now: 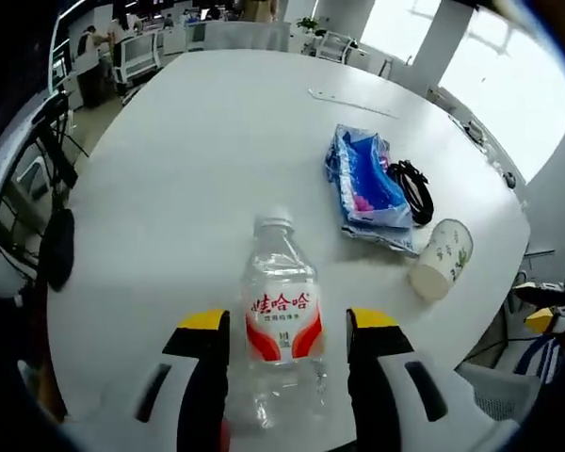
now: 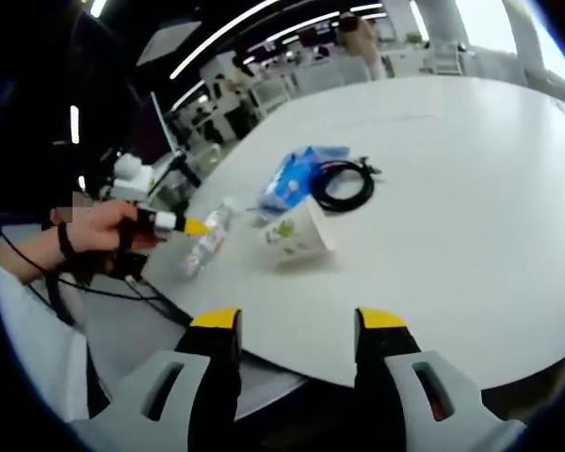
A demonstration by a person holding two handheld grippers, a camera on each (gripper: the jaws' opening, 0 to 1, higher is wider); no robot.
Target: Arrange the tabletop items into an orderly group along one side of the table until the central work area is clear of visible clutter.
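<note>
Left gripper (image 1: 287,325) seemingly unclosed; right gripper (image 2: 298,322) agape.

A large white table (image 1: 198,160) with a rounded edge carries four things near one side. A clear water bottle (image 1: 281,325) with a red label lies on its side. Beyond it lies a blue plastic packet (image 1: 365,184), with a coiled black cable (image 1: 412,188) touching its far edge. A paper cup (image 1: 443,256) with a green print lies tipped over just beside the packet.

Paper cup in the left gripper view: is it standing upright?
No, the paper cup lies on its side on the white table, beside the blue packet.
</note>
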